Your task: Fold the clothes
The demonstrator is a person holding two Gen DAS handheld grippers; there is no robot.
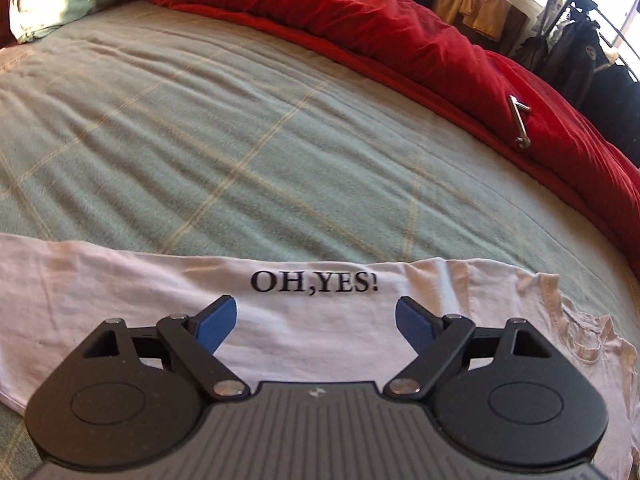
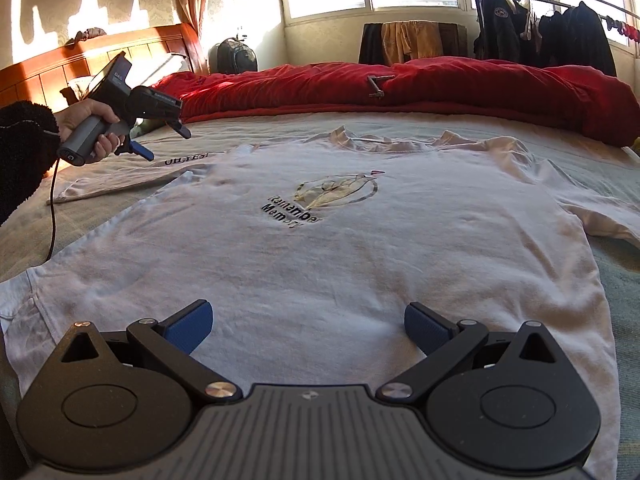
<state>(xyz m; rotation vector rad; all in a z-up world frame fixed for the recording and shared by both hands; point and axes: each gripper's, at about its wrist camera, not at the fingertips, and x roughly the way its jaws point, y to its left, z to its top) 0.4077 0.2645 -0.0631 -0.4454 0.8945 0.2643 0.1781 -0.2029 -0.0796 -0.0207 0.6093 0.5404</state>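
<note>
A white T-shirt (image 2: 320,264) lies spread flat on the bed, printed side up, collar at the far end. Its left sleeve (image 1: 320,304), printed "OH,YES!", lies flat under my left gripper (image 1: 316,322), which is open and empty just above it. The left gripper also shows in the right wrist view (image 2: 168,142), held in a hand above that sleeve (image 2: 132,172). My right gripper (image 2: 308,326) is open and empty, low over the shirt's bottom hem area.
The bed has a green checked sheet (image 1: 240,140). A red duvet (image 2: 440,84) is bunched along the far side, with a metal crank-like part (image 2: 378,84) on it. A wooden headboard (image 2: 48,68) is at the left, a clothes rack (image 2: 552,28) at the right.
</note>
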